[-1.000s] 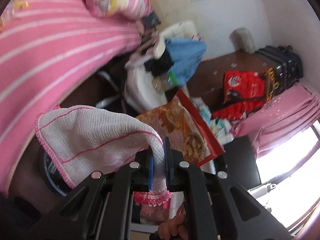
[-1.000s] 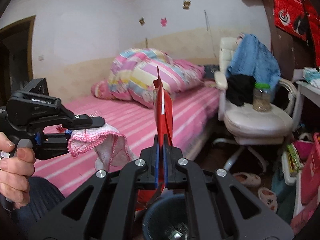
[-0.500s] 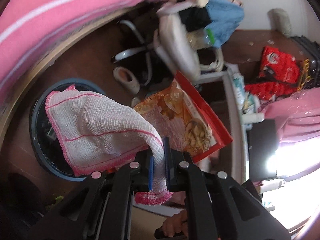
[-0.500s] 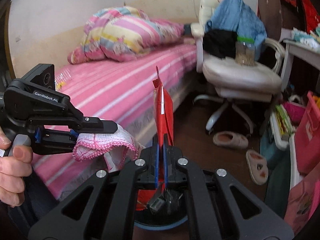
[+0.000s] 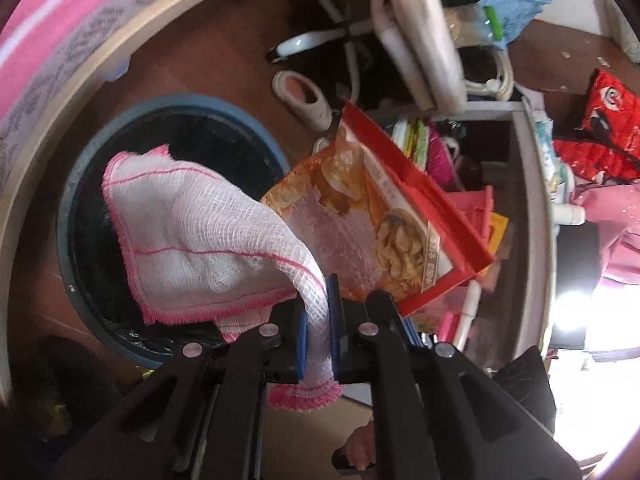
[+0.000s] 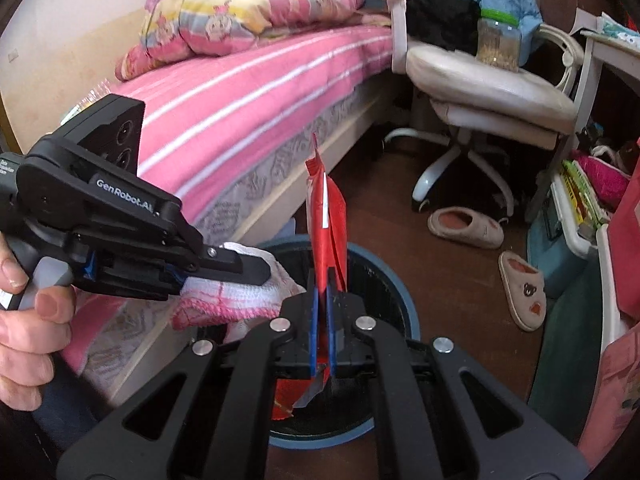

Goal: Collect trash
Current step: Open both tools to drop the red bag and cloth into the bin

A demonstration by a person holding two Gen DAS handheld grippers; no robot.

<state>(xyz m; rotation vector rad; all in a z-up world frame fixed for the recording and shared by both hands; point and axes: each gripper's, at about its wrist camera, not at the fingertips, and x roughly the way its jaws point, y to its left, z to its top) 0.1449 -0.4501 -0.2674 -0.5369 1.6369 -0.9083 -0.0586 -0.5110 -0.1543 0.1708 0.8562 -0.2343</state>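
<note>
My left gripper [image 5: 319,308] is shut on a white cloth with pink edging [image 5: 192,236], which droops over the round blue-rimmed trash bin [image 5: 76,184] on the floor. My right gripper [image 6: 321,292] is shut on a red snack bag [image 6: 328,220], held edge-on and upright above the same bin [image 6: 396,292]. In the left wrist view the snack bag [image 5: 384,216] shows its orange printed face just right of the cloth. In the right wrist view the left gripper [image 6: 256,270] reaches in from the left with the cloth [image 6: 236,296], held by a hand [image 6: 28,320].
A pink striped bed [image 6: 248,92] runs along the left, close beside the bin. A white swivel chair [image 6: 488,92] with clothes and a jar stands behind. Two slippers [image 6: 464,228] lie on the brown floor, and cluttered shelves [image 6: 576,208] fill the right.
Both grippers have come down and tipped toward the floor. The bin, earlier small and low in view, now sits large right under the cloth and the bag. Both grips are unchanged.
</note>
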